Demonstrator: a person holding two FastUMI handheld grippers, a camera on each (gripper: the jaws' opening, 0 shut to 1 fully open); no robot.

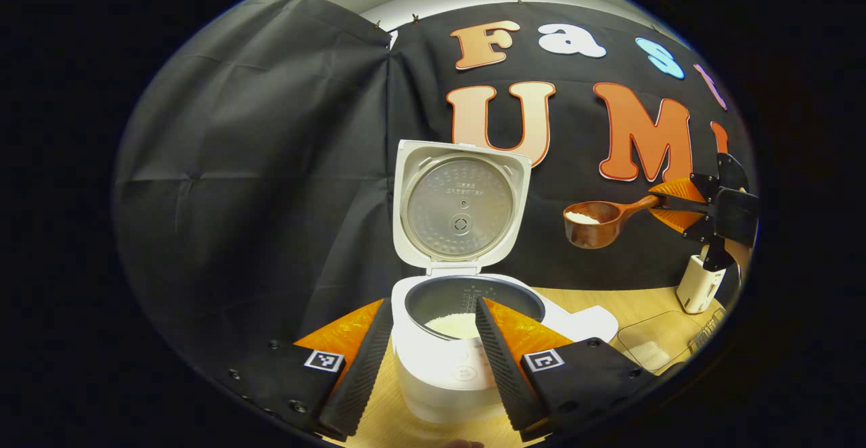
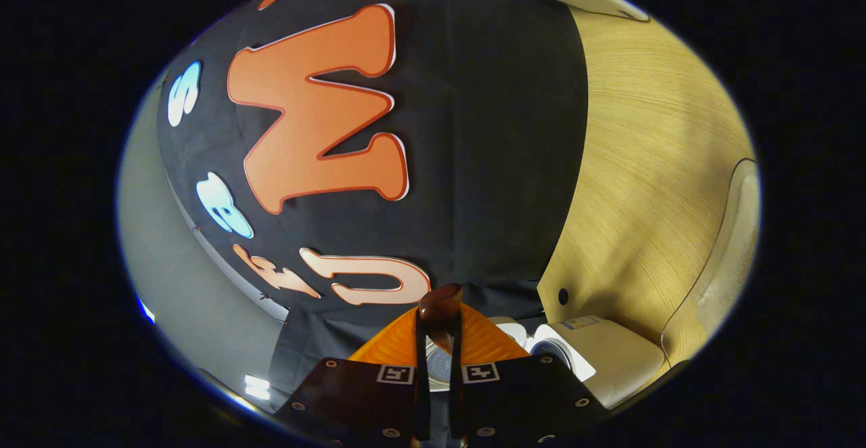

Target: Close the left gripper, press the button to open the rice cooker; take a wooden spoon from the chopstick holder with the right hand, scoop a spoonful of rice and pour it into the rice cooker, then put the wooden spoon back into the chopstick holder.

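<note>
In the left gripper view, I see my left hand-held gripper point(image 1: 433, 356) nearest to me, with its two fingers spread apart and nothing between them. Just beyond the fingers stands the white rice cooker point(image 1: 467, 360) on the wooden desk point(image 1: 602, 299). Its lid point(image 1: 461, 206) stands upright, fully raised, so the cooker is already opened. Inside the dark inner pot point(image 1: 473, 296) lies a small heap of white rice point(image 1: 454, 325).

To the right of the cooker, low on the desk, there is a clear container point(image 1: 659, 340) with some rice at its bottom. Farther right stands a white holder point(image 1: 699, 284) (I believe it is the chopstick holder, but it is small and partly hidden).

Higher, well to the right of the lid, my right hand-held gripper point(image 1: 676, 206) holds the wooden spoon point(image 1: 602, 219) by its handle. The bowl of the spoon is in the air, level, with a little rice in it, and it is not yet over the pot.

In the right gripper view, the right gripper's fingers point(image 2: 406, 340) are clenched on the dark spoon handle point(image 2: 440, 309), which rises between them. Behind them I see a part of the white cooker point(image 2: 595, 356) and the desk surface point(image 2: 643, 164).
</note>
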